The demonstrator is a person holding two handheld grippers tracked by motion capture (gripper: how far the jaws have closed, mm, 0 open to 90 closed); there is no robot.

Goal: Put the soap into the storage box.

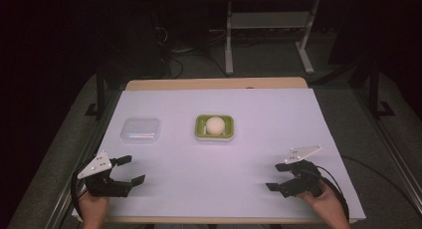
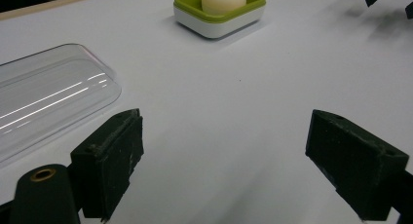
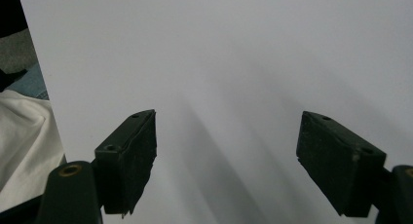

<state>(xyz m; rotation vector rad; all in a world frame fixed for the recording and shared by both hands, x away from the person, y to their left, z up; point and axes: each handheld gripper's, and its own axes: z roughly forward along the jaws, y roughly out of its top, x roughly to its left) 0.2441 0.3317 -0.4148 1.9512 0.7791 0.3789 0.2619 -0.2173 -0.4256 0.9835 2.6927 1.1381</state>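
White sheeting covers the table [image 1: 214, 139] from edge to edge, with a strip of pale wood showing along the far side and a dark room with desk legs and cables beyond it. Down at the near left corner, the left gripper [image 1: 130, 170] sits low over the sheet, held from behind by the person's left hand [image 1: 93, 209], its grey three-cornered plate tipped up on top and its jaws spread wide with nothing between them. From the left gripper view those two black jaws stand well apart over bare white surface, pointing up the table. Just ahead and to their left lies the clear plastic lid [image 2: 46, 95], flat on the sheet, close to the left jaw but not touching it. Farther up, near the middle of the table, sits the green soap dish [image 1: 214, 127] on its white base, and in it rests a pale rounded soap bar [image 1: 215, 125]. Over on the near right, the right gripper [image 1: 273, 178] is held by the right hand [image 1: 326, 201], angled inward toward the table's centre, cable looping behind it. Its jaws too are wide open and empty, hovering over plain white in the right gripper view, well apart from dish and lid.
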